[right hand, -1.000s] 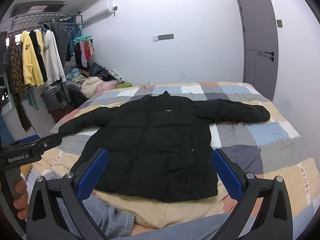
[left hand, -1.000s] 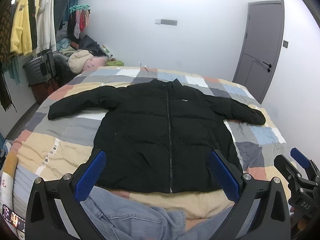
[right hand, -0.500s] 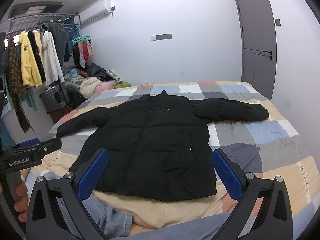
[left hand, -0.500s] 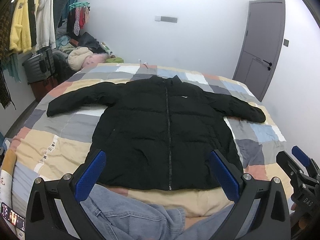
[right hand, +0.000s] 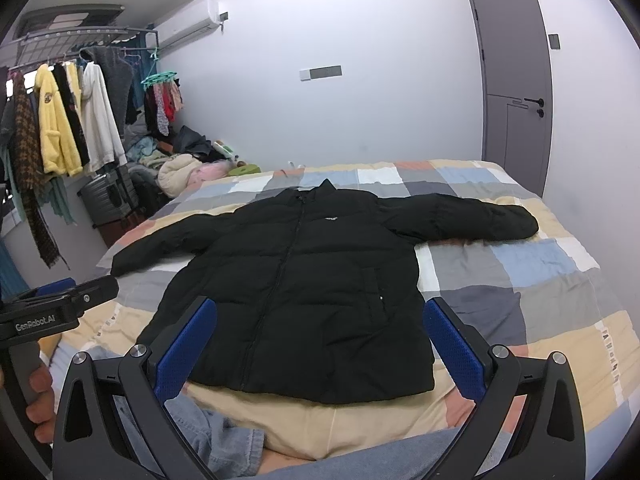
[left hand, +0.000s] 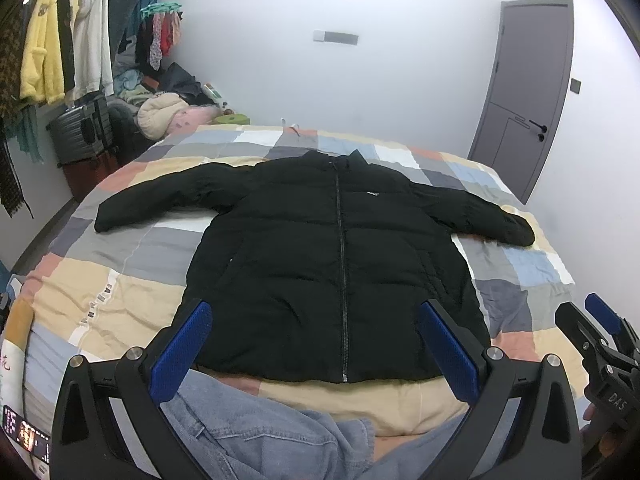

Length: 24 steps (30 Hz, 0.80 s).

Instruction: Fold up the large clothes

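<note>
Room: white walls are seen, with a grey door (left hand: pixel 524 92) at the right and a clothes rack (right hand: pixel 68 116) hung with garments at the left.
Bed: a checked cover (left hand: pixel 120 280) in beige, grey, blue and pink is spread over it.
Jacket: a black puffer jacket (left hand: pixel 332 264) is laid flat, front up, on the middle of the bed, zipped shut, collar toward the far wall, hem toward the cameras.
Sleeves: both are stretched out sideways; the left cuff (left hand: pixel 108 220) rests on the cover toward the rack, the right cuff (right hand: pixel 520 222) toward the door side.
Jeans: a blue denim garment (left hand: pixel 248 432) is seen just below the hem at the near edge; whether it is worn or lies there cannot be told.
Left gripper: the left gripper (left hand: pixel 316 344) is held above the near edge with its blue-padded fingers (left hand: pixel 182 350) spread wide; nothing is pinched, and the jacket is not touched.
Right gripper: the right gripper (right hand: pixel 320 344) is likewise held spread apart and empty, framing the hem from short of it.
Hand: part of a hand (right hand: pixel 38 408) is seen wrapped round the left gripper's handle in the right wrist view.
Suitcase: a dark suitcase (left hand: pixel 80 132) stands under the rack, beside a heap of clothes (left hand: pixel 168 108).
</note>
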Each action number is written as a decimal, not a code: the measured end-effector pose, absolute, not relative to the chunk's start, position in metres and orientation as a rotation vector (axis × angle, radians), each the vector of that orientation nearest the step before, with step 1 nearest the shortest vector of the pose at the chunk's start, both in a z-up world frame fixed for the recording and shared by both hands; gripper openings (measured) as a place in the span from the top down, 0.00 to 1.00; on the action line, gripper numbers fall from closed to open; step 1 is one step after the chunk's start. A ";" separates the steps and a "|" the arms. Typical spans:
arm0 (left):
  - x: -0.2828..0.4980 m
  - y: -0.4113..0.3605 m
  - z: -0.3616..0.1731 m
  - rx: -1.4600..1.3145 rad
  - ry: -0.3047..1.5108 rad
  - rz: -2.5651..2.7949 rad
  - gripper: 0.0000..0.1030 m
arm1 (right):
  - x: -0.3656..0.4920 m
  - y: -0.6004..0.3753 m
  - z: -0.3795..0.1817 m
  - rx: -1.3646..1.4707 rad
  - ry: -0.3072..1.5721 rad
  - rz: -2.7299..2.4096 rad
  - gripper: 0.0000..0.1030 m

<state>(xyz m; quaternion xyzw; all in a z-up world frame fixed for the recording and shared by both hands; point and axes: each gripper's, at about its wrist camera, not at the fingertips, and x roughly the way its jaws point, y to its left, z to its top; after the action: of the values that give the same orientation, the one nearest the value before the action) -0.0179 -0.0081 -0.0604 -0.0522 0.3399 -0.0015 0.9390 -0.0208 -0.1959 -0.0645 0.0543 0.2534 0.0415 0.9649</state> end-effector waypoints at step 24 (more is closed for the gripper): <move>0.149 -0.019 -0.094 -0.084 0.659 -0.092 0.00 | 0.059 -0.248 -0.087 0.243 0.503 0.019 0.00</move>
<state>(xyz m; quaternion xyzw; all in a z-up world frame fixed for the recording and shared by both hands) 0.1487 -0.0185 -0.0936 -0.0412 0.3232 -0.0452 0.9444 0.0587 -0.2480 -0.0871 0.1198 0.2483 0.0094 0.9612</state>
